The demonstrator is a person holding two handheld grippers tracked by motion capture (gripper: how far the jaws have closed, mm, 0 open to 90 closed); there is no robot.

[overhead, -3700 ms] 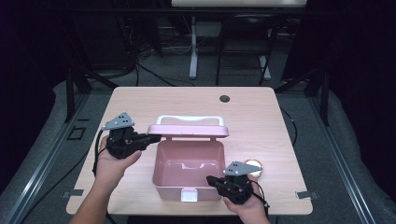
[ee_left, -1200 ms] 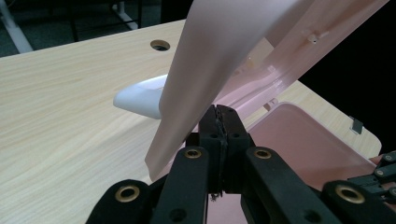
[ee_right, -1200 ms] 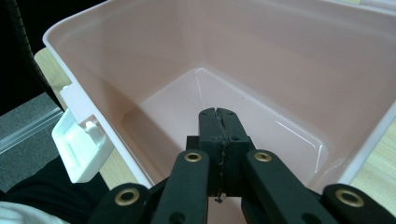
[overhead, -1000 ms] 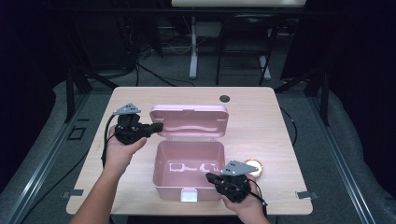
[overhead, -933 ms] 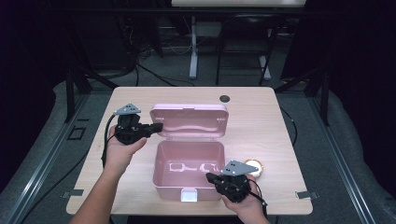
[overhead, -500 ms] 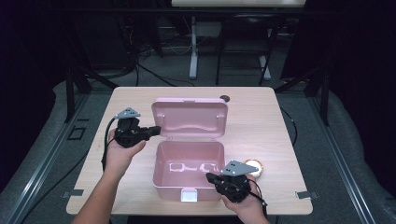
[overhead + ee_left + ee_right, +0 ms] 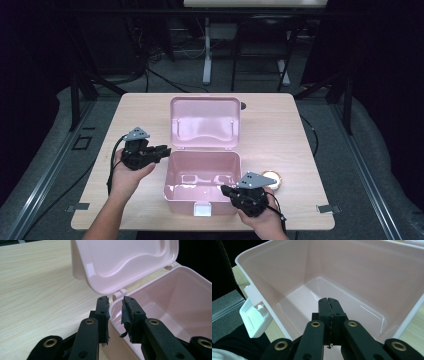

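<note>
- The left gripper point(image 7: 164, 150) is seen with its jaws a little apart; they have just been opening, and nothing is clamped between them. In the left gripper view point(image 7: 115, 302) the rear left corner of the pink box point(image 7: 175, 305) rim sits in the gap, with no pad seen pressing on it.
- The right gripper point(image 7: 226, 190) is seen with its jaws pressed together, nothing visible between the pads. In the right gripper view point(image 7: 328, 301) the tips are held over the box point(image 7: 352, 272) interior, just inside its front right corner.
- The box point(image 7: 202, 175) is placed near the front edge of the table point(image 7: 280, 130), about midway along it. Its long axis runs parallel to that edge; the opening faces up.
- The lid point(image 7: 204, 122) is swung open and stands roughly upright on the rear hinges, leaning slightly back, its inner face turned toward the person. In the left gripper view the lid point(image 7: 120, 262) is seen above the jaw tips, apart from them.
- A white latch point(image 7: 254, 315) hangs at the middle of the box's front wall.
- A small round object point(image 7: 271, 179) lies on the table just right of the box, close behind the right gripper.
- The left hand point(image 7: 127, 172) is held at the box's left side, gripper roughly level, aimed right toward the rear left corner.
- The right hand point(image 7: 262, 215) is held at the front right corner of the box, gripper aimed left and slightly down into it.
</note>
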